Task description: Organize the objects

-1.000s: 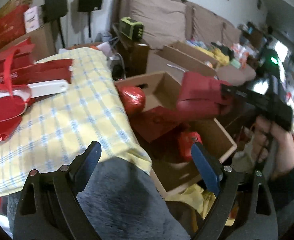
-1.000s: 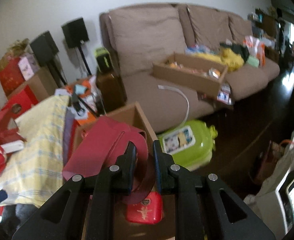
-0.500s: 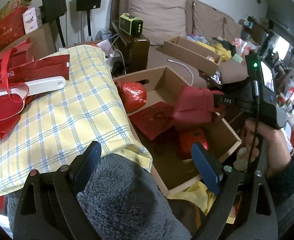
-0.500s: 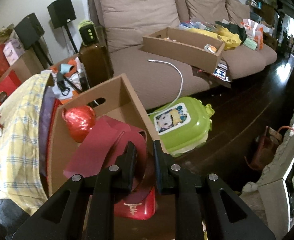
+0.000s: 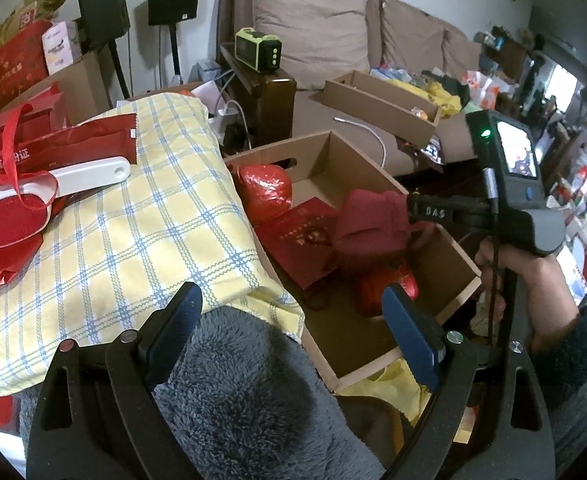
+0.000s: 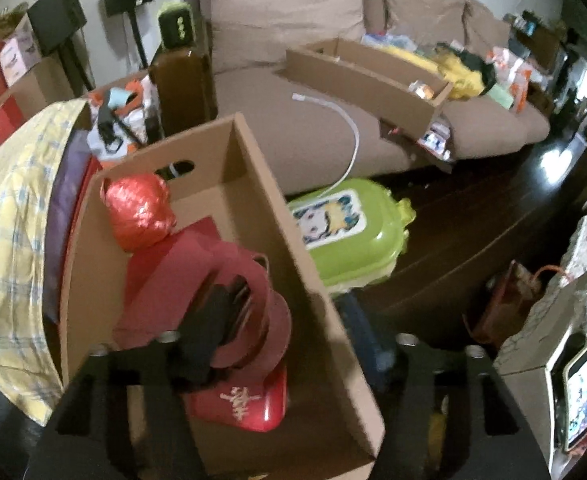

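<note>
Claw on the left [image 5: 289, 320], jaws wide and holding nothing, hangs over a grey fleece [image 5: 253, 392], near the yellow checked cloth [image 5: 133, 240]. On that cloth at far left lie red bags [image 5: 53, 148] and a white-handled brush [image 5: 73, 180]. Right of the cloth stands an open cardboard box [image 6: 277, 232] holding a red foil ball [image 6: 141, 212], a red folder [image 5: 301, 240] and a red tin [image 6: 241, 400]. Over the box, the right claw [image 6: 289, 328] has just been opening its jaws; a dark red cloth bag [image 6: 213, 280] lies at the left jaw, seemingly let go, resting on the tin. The step looks like dropping this bag into the box. Next, that claw would need to lift clear of the box wall. Further right, a green case [image 6: 353, 232] sits on the floor before a sofa [image 6: 293, 8].
</note>
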### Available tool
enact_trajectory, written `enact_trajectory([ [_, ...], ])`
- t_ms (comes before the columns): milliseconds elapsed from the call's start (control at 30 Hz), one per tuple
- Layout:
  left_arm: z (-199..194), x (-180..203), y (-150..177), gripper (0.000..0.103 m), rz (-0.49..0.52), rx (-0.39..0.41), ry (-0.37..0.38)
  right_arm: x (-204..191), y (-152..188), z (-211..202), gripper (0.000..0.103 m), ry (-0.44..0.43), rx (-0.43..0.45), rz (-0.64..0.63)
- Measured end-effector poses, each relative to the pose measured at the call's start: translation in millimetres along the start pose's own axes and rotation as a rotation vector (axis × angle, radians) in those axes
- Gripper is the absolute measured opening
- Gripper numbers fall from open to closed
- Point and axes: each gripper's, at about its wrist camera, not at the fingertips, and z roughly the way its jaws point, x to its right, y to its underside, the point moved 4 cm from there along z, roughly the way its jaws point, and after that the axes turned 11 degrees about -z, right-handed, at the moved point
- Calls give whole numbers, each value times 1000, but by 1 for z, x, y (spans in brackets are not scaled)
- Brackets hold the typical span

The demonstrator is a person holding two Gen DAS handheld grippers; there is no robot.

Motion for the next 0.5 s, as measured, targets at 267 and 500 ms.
enact_trajectory([
  [267,0,-1,0,90,7,-8,-3,11,-6,-13,83,-1,70,67],
  [500,0,-1,1,90,3,-8,-4,13,-7,-16,83,2,81,81],
])
